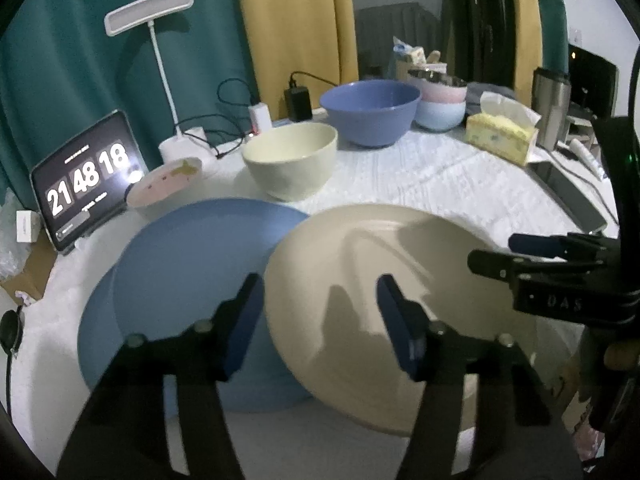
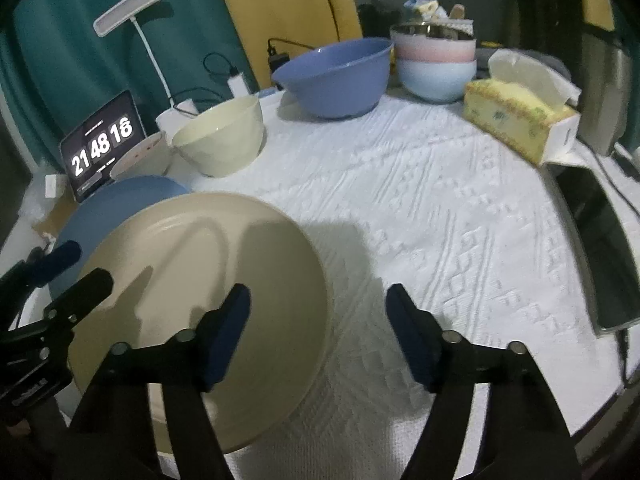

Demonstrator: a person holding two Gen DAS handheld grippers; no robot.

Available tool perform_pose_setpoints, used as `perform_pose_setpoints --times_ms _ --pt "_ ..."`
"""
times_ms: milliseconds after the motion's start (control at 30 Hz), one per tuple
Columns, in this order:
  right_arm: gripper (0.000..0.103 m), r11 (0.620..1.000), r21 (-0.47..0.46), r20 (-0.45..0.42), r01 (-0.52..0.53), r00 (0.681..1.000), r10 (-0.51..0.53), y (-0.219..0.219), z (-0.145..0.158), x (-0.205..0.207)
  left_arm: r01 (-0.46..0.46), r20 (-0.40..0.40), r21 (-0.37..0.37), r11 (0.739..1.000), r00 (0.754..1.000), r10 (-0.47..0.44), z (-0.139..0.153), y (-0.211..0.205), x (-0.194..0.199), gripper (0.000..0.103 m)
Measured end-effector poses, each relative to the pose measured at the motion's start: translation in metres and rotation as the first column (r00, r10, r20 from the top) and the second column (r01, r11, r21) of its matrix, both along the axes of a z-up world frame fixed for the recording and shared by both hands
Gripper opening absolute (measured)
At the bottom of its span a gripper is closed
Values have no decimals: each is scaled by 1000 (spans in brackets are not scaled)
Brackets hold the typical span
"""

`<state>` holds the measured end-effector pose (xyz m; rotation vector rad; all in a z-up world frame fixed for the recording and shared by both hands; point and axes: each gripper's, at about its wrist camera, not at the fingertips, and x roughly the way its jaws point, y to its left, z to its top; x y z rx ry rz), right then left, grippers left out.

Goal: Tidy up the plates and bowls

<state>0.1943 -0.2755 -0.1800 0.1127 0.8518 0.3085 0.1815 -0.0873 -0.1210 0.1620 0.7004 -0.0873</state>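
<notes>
A beige divided plate [image 1: 372, 264] lies partly over the edge of stacked blue plates [image 1: 188, 272] at the near side of the table. My left gripper [image 1: 318, 320] is open and empty just above where the two meet. My right gripper [image 2: 318, 330] is open and empty over the beige plate's [image 2: 208, 280] right rim; the blue plates [image 2: 120, 204] peek out behind. A cream bowl [image 1: 290, 164], a large blue bowl [image 1: 370, 112], a pink-on-pale-blue bowl stack [image 1: 440, 106] and a small patterned bowl [image 1: 164, 184] stand farther back.
A tablet clock [image 1: 86, 184] and a desk lamp [image 1: 160, 80] with cables stand at the back left. A tissue box [image 1: 500, 132], a metal tumbler [image 1: 550, 104] and a phone [image 2: 600, 248] sit at the right. White textured cloth [image 2: 440, 220] covers the table.
</notes>
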Motion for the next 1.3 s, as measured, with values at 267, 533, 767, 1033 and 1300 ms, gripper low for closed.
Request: perform_pose_setpoints --times_ms 267,533,767,1033,1300 --pt "34 1000 -13 -6 -23 1000 23 -1 -5 5 -25 -8 14 1000 1000 26 -4 -4 4 40" --pt "13 999 -27 22 -41 999 42 -5 3 12 52 -27 9 999 998 -52 -7 -30 4 28" --pt "7 999 -14 11 -42 999 42 -14 1 21 -126 26 -28 992 992 127 8 4 7 30" --pt "7 999 24 -8 -42 999 42 -18 -2 24 -199 -93 -33 979 976 195 -14 18 19 34" --pt "11 998 32 -37 -51 998 52 -16 -8 28 -136 -124 -35 990 984 131 -25 2 20 34"
